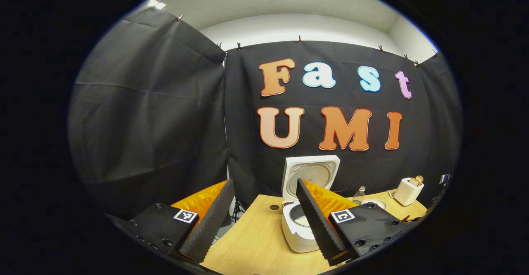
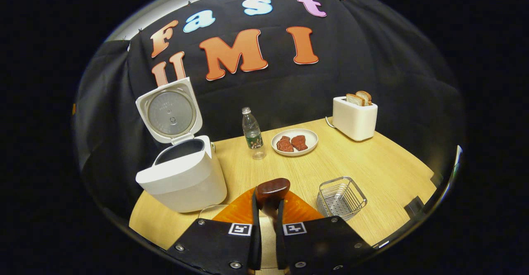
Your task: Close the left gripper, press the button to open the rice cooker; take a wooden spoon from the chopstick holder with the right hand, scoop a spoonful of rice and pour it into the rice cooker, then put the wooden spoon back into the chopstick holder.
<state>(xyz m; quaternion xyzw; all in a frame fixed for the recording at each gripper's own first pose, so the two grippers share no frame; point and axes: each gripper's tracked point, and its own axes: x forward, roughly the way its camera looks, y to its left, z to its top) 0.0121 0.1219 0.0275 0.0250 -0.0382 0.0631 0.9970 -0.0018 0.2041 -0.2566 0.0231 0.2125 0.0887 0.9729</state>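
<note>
wood table (image 2: 372, 171); rice cooker (image 2: 182, 176) lid up; black cloth wall (image 1: 148, 114).

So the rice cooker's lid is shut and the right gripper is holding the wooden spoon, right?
Not quite. The rice cooker has its lid standing open, as the right gripper view shows. The rest holds: the right gripper has its fingers pressed on the wooden spoon.
</note>
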